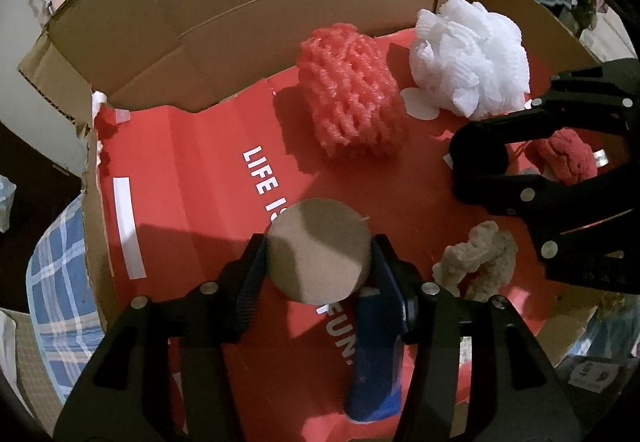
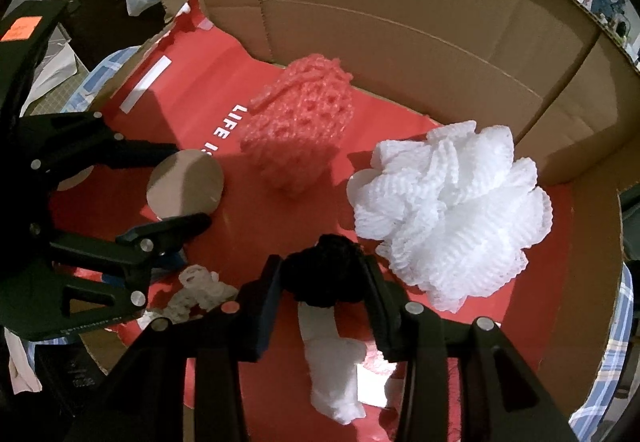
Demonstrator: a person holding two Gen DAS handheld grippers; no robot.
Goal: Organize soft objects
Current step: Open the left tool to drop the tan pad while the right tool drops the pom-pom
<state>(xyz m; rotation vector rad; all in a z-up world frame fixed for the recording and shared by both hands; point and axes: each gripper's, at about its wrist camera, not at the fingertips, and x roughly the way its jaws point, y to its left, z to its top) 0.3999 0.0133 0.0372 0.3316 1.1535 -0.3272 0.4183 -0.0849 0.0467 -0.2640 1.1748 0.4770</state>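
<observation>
Over the red sheet (image 1: pixel 208 170) in the cardboard box (image 1: pixel 280 2), the left gripper (image 1: pixel 320 254) pinches a tan round pad (image 1: pixel 320 250) between its fingers while the right gripper (image 2: pixel 324 274) clamps a black fuzzy ball (image 2: pixel 324 266), with the pink mesh sponge (image 2: pixel 300 138) and white puff (image 2: pixel 452 210) lying just beyond them

Dim, warm indoor light from above. Hard shadows across the red box floor (image 1: pixel 208 146). Blown highlights on the white mesh pouf (image 2: pixel 452 210). Strong fisheye bending, dark vignetted corners, soft edges.
</observation>
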